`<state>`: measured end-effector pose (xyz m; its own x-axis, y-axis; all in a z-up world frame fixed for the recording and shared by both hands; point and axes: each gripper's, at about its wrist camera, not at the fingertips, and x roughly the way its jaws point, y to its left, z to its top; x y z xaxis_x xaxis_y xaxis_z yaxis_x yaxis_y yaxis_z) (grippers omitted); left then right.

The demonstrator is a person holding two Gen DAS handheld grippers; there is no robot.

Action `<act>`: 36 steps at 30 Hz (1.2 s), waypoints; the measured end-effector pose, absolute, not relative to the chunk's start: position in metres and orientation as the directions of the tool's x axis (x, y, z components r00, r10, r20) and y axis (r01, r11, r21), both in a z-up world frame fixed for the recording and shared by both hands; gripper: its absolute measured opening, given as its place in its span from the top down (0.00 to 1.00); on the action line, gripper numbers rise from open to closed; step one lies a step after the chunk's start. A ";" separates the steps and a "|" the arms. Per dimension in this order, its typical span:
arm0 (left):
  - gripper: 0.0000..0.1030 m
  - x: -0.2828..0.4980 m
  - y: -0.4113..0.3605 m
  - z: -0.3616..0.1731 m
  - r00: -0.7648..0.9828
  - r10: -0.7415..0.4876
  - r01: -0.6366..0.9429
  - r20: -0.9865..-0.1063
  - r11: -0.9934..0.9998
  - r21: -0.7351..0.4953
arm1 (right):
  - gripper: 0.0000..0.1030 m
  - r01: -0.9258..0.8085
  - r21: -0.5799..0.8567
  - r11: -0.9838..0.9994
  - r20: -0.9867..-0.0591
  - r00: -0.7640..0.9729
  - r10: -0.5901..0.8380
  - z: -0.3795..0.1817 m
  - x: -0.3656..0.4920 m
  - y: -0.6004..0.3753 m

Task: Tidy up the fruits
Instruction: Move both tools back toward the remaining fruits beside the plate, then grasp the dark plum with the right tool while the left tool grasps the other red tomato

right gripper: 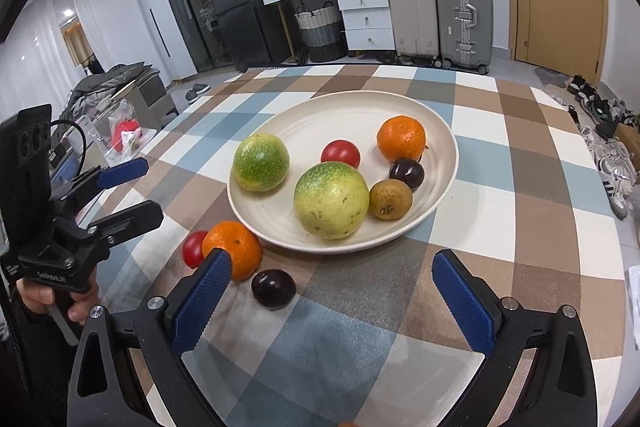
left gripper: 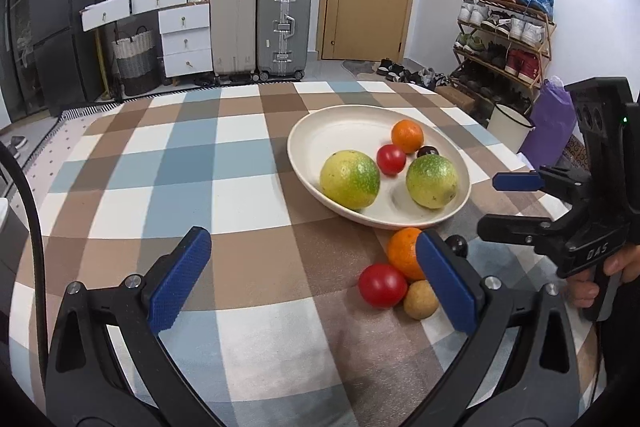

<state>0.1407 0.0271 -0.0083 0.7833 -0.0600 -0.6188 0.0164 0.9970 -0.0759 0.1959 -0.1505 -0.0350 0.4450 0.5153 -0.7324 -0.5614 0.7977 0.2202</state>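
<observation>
A round tabletop (right gripper: pixel 520 155) covered in a brown, blue and white checked cloth holds a cream plate (right gripper: pixel 304 115) that sits toward the near right part of the table as the left wrist camera sees it.

Going left to right in the right wrist view: the left gripper (right gripper: pixel 132 187) hovers at the table's left edge, its blue-padded fingers apart and holding nothing. Just off the plate's near left rim, on the cloth, lie a red tomato (right gripper: pixel 192 249), an orange mandarin (right gripper: pixel 234 247) touching it, and a dark plum (right gripper: pixel 274 289) close beside the mandarin.

On the plate, a green-yellow citrus (right gripper: pixel 261 163) lies at the left, a larger green-yellow fruit (right gripper: pixel 331 201) at the near middle, a second tomato (right gripper: pixel 340 153) behind it, then a brown kiwi (right gripper: pixel 391 199), a dark passion fruit (right gripper: pixel 407 173) touching the kiwi, and a second mandarin (right gripper: pixel 401 139) at the far right.

The right gripper (right gripper: pixel 332 299) hangs over the near edge of the table, fingers wide apart and empty. In the left wrist view a small tan fruit (left gripper: pixel 420 299) also sits beside the loose tomato.
</observation>
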 end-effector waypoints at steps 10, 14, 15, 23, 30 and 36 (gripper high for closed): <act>0.01 0.145 0.031 -0.019 0.745 -0.089 0.036 -0.661 0.995 -0.093 | 0.02 -0.610 0.210 0.764 -0.771 0.377 0.514 -0.044 0.192 -0.142; 0.01 0.148 0.031 -0.023 0.726 -0.092 0.042 -0.682 0.995 -0.090 | 0.07 -0.633 0.195 0.749 -0.782 0.361 0.508 -0.049 0.188 -0.136; 0.01 0.149 0.031 -0.025 0.722 -0.097 0.043 -0.685 0.995 -0.095 | 0.10 -0.637 0.187 0.748 -0.786 0.360 0.503 -0.050 0.187 -0.134; 0.01 0.154 0.033 -0.031 0.703 -0.128 0.048 -0.699 0.990 -0.133 | 0.28 -0.653 0.163 0.740 -0.799 0.352 0.487 -0.054 0.183 -0.125; 0.01 0.157 0.033 -0.034 0.691 -0.157 0.066 -0.706 0.986 -0.156 | 0.44 -0.671 0.124 0.731 -0.801 0.367 0.472 -0.057 0.179 -0.116; 0.01 0.156 0.024 -0.033 0.688 -0.168 0.096 -0.706 0.985 -0.141 | 0.59 -0.683 0.135 0.718 -0.795 0.357 0.490 -0.057 0.179 -0.116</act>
<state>0.1565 0.0240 -0.0335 0.6880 -0.1683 -0.7059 0.0963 0.9853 -0.1411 0.1790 -0.1160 -0.0571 0.3573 0.4898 -0.7953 -0.6829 0.7179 0.1353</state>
